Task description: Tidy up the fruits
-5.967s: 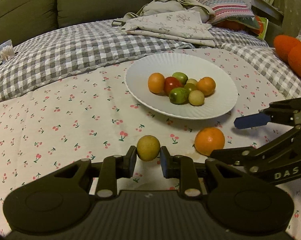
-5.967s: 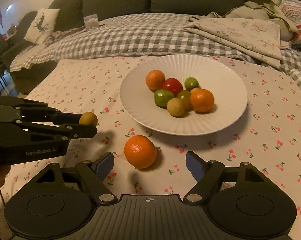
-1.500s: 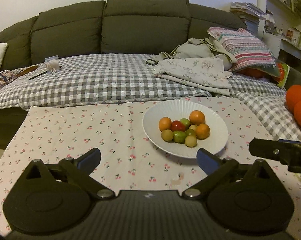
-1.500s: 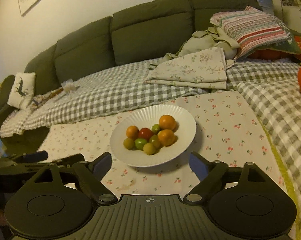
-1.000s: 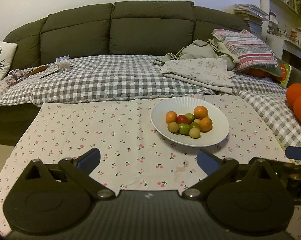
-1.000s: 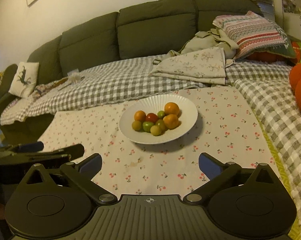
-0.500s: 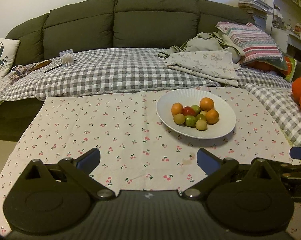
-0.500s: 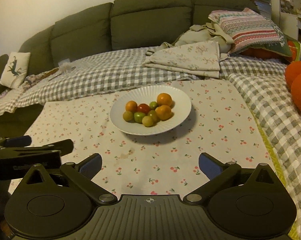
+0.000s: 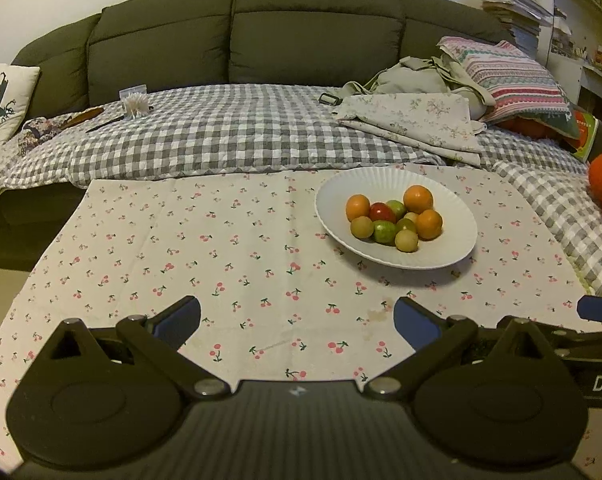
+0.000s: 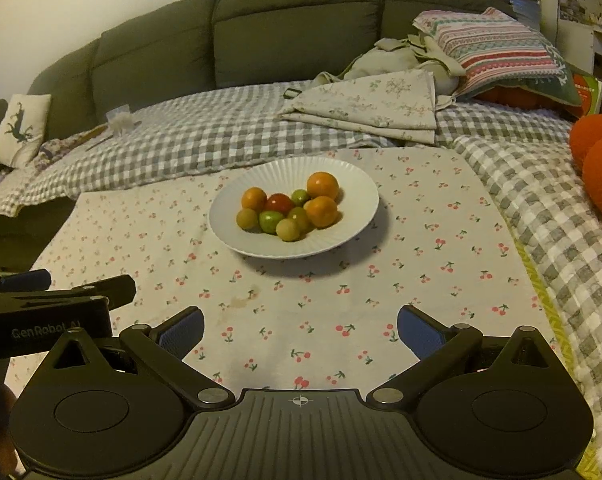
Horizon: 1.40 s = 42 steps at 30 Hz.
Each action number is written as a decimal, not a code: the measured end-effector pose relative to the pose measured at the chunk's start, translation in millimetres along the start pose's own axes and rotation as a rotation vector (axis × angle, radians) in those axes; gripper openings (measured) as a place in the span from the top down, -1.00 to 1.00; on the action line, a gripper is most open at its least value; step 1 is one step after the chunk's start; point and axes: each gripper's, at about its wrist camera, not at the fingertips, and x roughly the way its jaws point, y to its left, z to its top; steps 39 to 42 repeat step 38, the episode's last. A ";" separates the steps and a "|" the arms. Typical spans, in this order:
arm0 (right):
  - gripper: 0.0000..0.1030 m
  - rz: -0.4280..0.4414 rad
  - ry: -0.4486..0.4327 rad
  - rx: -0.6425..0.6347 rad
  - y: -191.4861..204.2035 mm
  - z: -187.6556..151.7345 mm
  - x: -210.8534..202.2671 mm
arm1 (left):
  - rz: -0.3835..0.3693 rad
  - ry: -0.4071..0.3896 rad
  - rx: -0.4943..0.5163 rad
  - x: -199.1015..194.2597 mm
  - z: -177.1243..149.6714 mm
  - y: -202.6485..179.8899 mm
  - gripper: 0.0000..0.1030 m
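Observation:
A white ribbed plate [image 9: 449, 208] [image 10: 353, 192] sits on the cherry-print cloth [image 9: 221, 256] [image 10: 421, 280] and holds several fruits: oranges [image 9: 418, 199] [image 10: 323, 185], a red one [image 9: 382, 212] [image 10: 279, 203], and green and yellow ones [image 9: 385, 232] [image 10: 271, 222]. My left gripper [image 9: 297, 322] is open and empty, well back from the plate. My right gripper [image 10: 299, 330] is open and empty, also well back. The left gripper shows at the left edge of the right wrist view [image 10: 61, 300].
A dark green sofa [image 9: 301, 32] carries a grey checked blanket [image 9: 229, 136], folded cloths [image 9: 417, 124] and a striped pillow [image 9: 509, 76]. Orange plush shapes [image 10: 601, 160] lie at the right. A small stain [image 9: 377, 314] marks the cloth.
Six seconds ago the left gripper held a yellow fruit and an orange lay on the cloth; both are now on the plate. Both grippers have drawn back and stay open.

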 end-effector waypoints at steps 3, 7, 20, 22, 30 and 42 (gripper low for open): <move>-1.00 -0.003 0.003 0.000 0.2 -0.1 1.1 | -0.004 -0.002 0.006 0.6 -0.3 -0.8 -0.99; -1.00 -0.007 0.006 -0.006 1.4 -0.8 2.5 | -0.007 0.000 0.013 1.2 -1.4 -2.0 -0.99; -1.00 -0.011 0.010 -0.015 1.9 -1.9 4.5 | 0.000 -0.006 0.023 0.4 -2.0 -2.6 -0.99; -1.00 -0.011 0.010 -0.015 1.5 -1.9 4.6 | 0.001 -0.009 0.024 0.5 -1.7 -2.3 -0.99; -1.00 -0.012 0.009 -0.015 2.5 -1.7 4.6 | -0.001 -0.007 0.022 0.9 -1.9 -1.4 -0.99; -1.00 -0.011 0.008 -0.016 2.4 -1.8 4.4 | 0.000 -0.004 0.020 1.7 -1.9 -1.6 -0.98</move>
